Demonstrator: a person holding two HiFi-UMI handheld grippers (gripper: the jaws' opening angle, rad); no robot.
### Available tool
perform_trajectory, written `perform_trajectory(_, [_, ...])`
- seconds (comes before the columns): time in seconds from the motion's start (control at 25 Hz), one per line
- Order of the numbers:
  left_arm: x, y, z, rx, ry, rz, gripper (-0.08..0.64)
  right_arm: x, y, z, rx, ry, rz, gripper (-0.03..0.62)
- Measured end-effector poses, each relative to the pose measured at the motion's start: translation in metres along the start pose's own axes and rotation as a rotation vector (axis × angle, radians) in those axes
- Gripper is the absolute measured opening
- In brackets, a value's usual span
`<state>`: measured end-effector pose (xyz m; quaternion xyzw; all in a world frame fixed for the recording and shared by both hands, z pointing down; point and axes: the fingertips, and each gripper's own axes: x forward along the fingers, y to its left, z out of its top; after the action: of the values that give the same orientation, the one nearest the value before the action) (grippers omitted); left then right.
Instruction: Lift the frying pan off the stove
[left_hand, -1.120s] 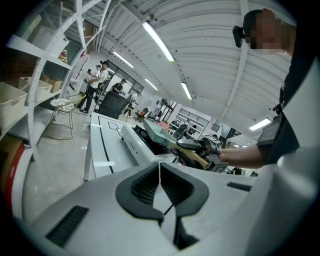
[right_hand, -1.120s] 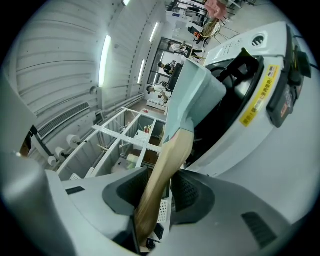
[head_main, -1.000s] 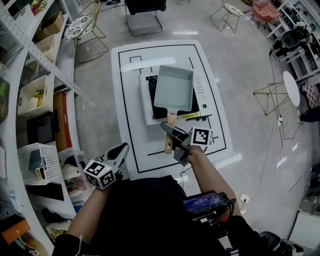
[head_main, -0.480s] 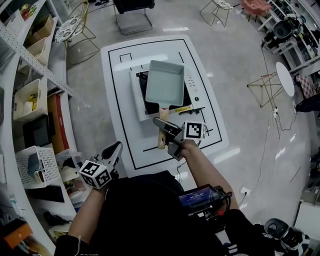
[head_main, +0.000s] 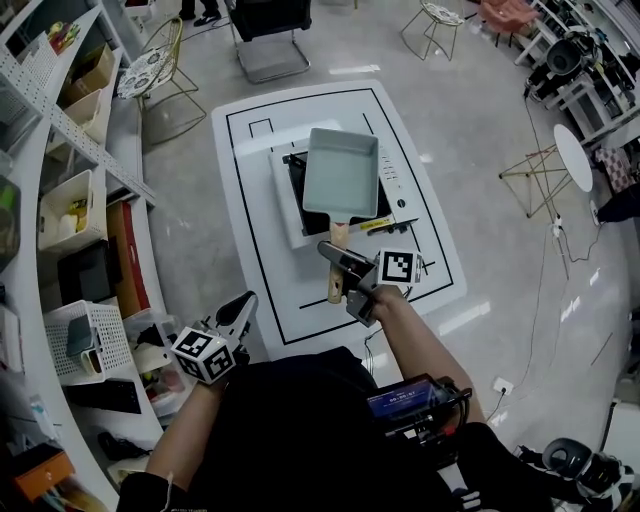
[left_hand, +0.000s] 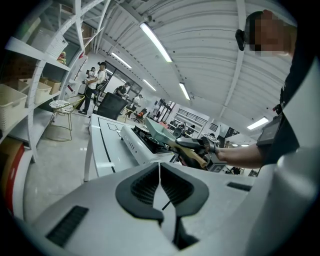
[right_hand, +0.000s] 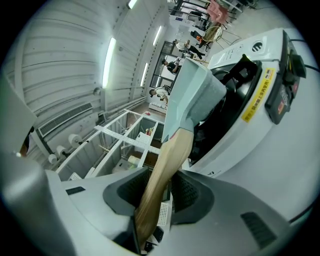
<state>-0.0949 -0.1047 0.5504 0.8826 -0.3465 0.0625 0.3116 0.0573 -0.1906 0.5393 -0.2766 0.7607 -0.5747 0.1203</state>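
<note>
1. The pan (head_main: 340, 171) is showing as a pale grey-green rectangle with raised walls, empty inside, its light wooden handle (head_main: 340, 236) pointing back toward the person.
2. It is hanging over the black top of the stove (head_main: 284, 200) and covering most of it. It is tilting, the far end higher than the handle end. Whether it is touching the top cannot be told.
3. The handle is sitting clamped between the jaws of the right gripper (head_main: 340, 275).
4. The stove, a white box with a yellow label along its near edge, is lying flat on a white table (head_main: 260, 290).
</note>
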Motion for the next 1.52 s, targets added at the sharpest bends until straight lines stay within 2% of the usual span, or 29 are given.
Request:
perform_trajectory(0.32, [-0.005,0.005,0.005,0.013,-0.002,-0.004,0.014,-0.003,0.006,0.001,-0.008,-0.022,-0.008,0.152])
perform_trajectory(0.88, [-0.002,-0.002,0.005,0.050,0.027,-0.068,0.014,-0.015,0.017,0.007,-0.038,-0.083,-0.005,0.150])
perform_trajectory(1.0, [-0.002,-0.004,-0.001,0.061,0.053,-0.080,0.014,-0.021,0.022,0.005,-0.046,-0.108,0.015,0.152])
perform_trajectory(1.24, [0.004,-0.007,0.003,0.081,0.062,-0.118,0.014,-0.034,0.019,0.007,-0.035,-0.162,-0.008,0.152])
perform_trajectory(1.52, [0.015,-0.015,0.000,0.097,0.088,-0.202,0.014,-0.063,0.027,0.008,-0.047,-0.267,-0.035,0.152])
